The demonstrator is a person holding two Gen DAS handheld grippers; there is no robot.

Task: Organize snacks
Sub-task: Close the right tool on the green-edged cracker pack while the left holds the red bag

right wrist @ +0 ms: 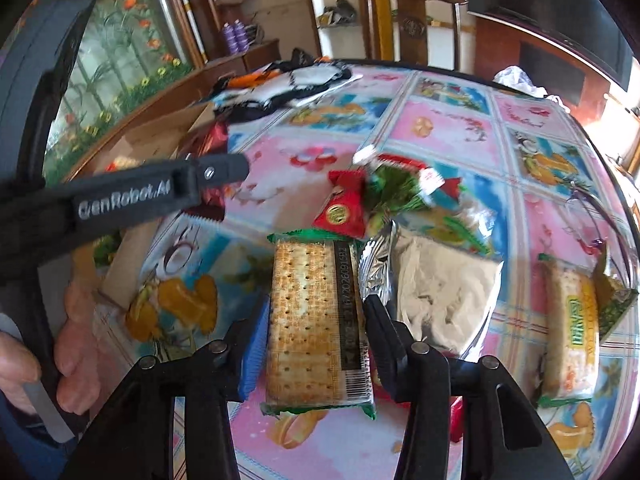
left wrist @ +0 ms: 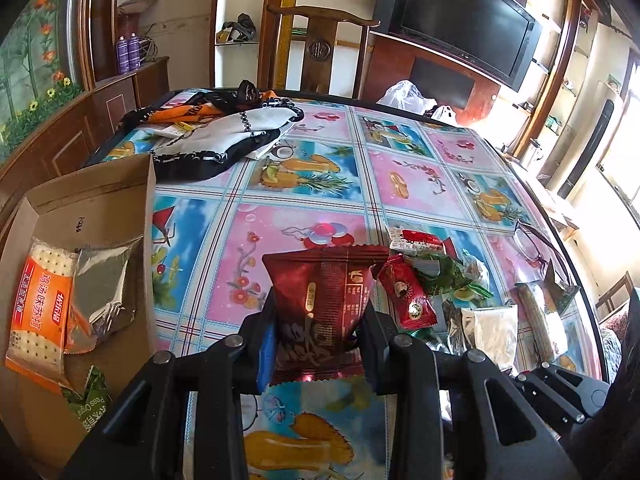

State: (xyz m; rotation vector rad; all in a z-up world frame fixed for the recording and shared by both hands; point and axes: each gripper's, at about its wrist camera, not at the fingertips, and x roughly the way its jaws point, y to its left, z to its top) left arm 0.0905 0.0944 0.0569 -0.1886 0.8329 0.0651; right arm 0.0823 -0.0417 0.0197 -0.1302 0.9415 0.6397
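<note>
Left gripper (left wrist: 318, 340) pinches a dark red pouch (left wrist: 320, 304) above the table (left wrist: 400, 184), beside the box (left wrist: 100, 200). Right gripper (right wrist: 316, 340) pinches a cracker pack (right wrist: 314, 320) by its long edges. Both look light and crinkly; the crackers seem brittle, so edge grips probably suit.

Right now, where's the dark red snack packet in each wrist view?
Left wrist: dark red snack packet bottom centre, clamped between the left gripper fingers.
Right wrist: partly hidden behind the left gripper, upper left, beside the cardboard box.
Shared landmark: black-and-white scarf at the table's far side.
</note>
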